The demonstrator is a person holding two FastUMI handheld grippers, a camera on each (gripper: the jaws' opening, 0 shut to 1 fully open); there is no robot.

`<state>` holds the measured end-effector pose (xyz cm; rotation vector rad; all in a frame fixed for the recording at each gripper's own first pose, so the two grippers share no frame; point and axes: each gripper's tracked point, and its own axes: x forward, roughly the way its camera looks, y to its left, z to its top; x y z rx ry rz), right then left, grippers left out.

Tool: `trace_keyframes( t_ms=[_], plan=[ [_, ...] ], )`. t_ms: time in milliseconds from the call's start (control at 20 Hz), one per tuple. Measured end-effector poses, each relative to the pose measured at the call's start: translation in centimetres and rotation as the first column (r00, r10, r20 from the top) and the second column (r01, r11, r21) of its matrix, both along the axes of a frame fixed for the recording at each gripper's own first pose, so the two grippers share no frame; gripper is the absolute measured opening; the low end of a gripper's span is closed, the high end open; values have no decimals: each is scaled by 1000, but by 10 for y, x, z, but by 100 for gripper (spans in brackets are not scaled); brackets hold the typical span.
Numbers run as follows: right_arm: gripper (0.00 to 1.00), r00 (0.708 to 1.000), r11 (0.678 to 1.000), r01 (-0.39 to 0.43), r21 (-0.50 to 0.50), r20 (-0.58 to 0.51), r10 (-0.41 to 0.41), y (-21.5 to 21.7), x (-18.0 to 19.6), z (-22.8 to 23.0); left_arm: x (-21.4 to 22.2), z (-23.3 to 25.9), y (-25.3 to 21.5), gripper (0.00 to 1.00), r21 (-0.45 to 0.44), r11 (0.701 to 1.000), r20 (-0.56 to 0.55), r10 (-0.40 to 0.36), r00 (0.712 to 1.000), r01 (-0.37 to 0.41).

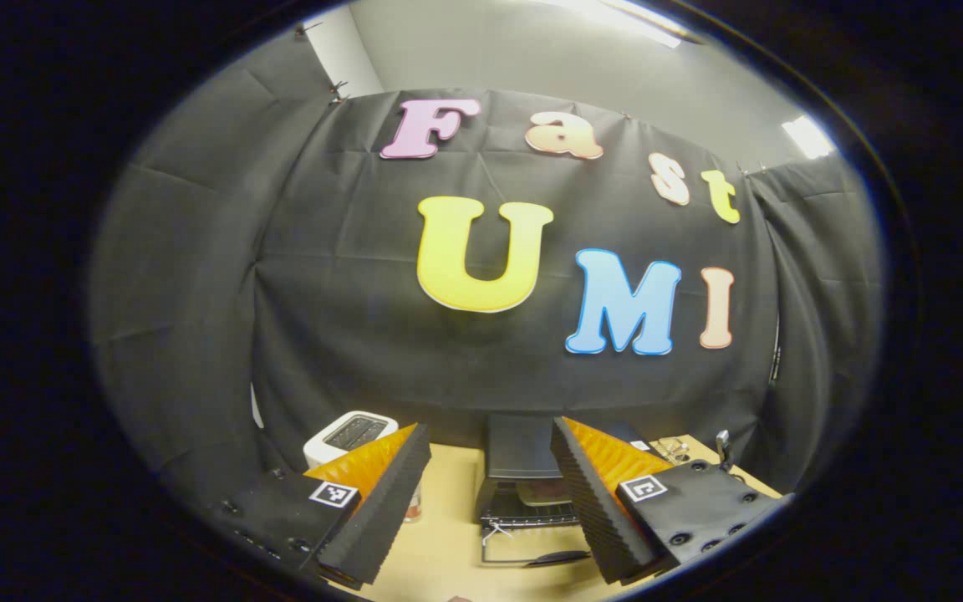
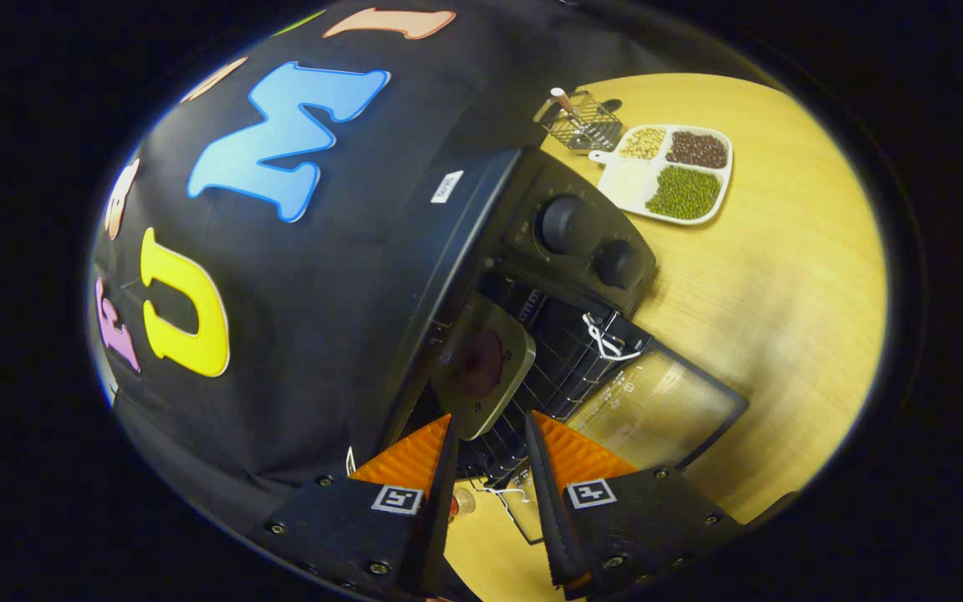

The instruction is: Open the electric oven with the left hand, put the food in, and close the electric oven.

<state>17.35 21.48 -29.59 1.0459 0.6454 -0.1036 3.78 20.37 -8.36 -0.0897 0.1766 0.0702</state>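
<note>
The black electric oven point(image 1: 519, 447) stands on the table ahead of my left gripper point(image 1: 490, 428), its glass door point(image 1: 532, 553) folded down. A pale plate point(image 1: 545, 492) sits on the rack inside. My left gripper is open and holds nothing, well back from the oven. In the right gripper view the oven point(image 2: 582, 242) appears tilted, with two knobs on its panel, and the door point(image 2: 657, 410) lies open. The plate point(image 2: 481, 368) with a dark reddish piece of food rests on the wire rack. My right gripper point(image 2: 490, 418) is open just in front of the plate's near edge.
A white toaster point(image 1: 349, 435) stands left of the oven. A small jar point(image 1: 415, 502) sits near the left finger. Right of the oven are a divided white tray of beans point(image 2: 675, 171) and a wire basket point(image 2: 586, 124). Bare wooden table point(image 2: 774, 276) stretches beyond the door.
</note>
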Motion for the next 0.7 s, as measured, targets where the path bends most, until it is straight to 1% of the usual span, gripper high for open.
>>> trace_keyframes(
  t_ms=[50,100,150,200,250,350,400,450,500,600,650,700],
  plan=[
    [48,1000,999,-22,-30,12,23,-7,-8,8,2,0,-9,98,0,1000,-2,-8,1000,8],
    [48,998,996,-48,-73,27,50,-15,-16,17,3,1,-20,100,1,1000,-2,-18,1000,18],
    [48,996,988,-76,-131,45,82,-23,-23,25,5,2,-29,100,4,1000,0,-29,1000,29],
    [48,990,973,-110,-205,59,125,-32,-32,34,7,1,-37,100,10,999,-3,-37,999,37],
    [48,981,948,-141,-286,88,172,-40,-40,46,8,1,-45,100,17,999,-7,-40,999,40],
    [48,959,895,-157,-417,151,239,-58,-51,75,11,4,-59,100,26,999,0,-41,999,41],
    [48,944,861,-148,-488,190,270,-68,-60,96,12,5,-69,100,26,998,5,-49,999,49],
    [48,928,830,-127,-543,229,292,-77,-64,115,12,6,-78,100,27,998,7,-56,998,56],
    [48,908,793,-98,-602,272,319,-86,-72,137,13,5,-86,100,30,998,6,-59,998,59],
    [48,876,743,-35,-668,337,345,-102,-83,173,13,8,-107,100,34,996,7,-79,997,79],
    [48,865,725,-3,-689,362,348,-109,-89,190,12,11,-116,100,38,996,15,-87,996,86],
    [48,856,714,25,-700,384,347,-116,-97,206,11,16,-123,100,45,995,24,-91,996,90]
  ],
)
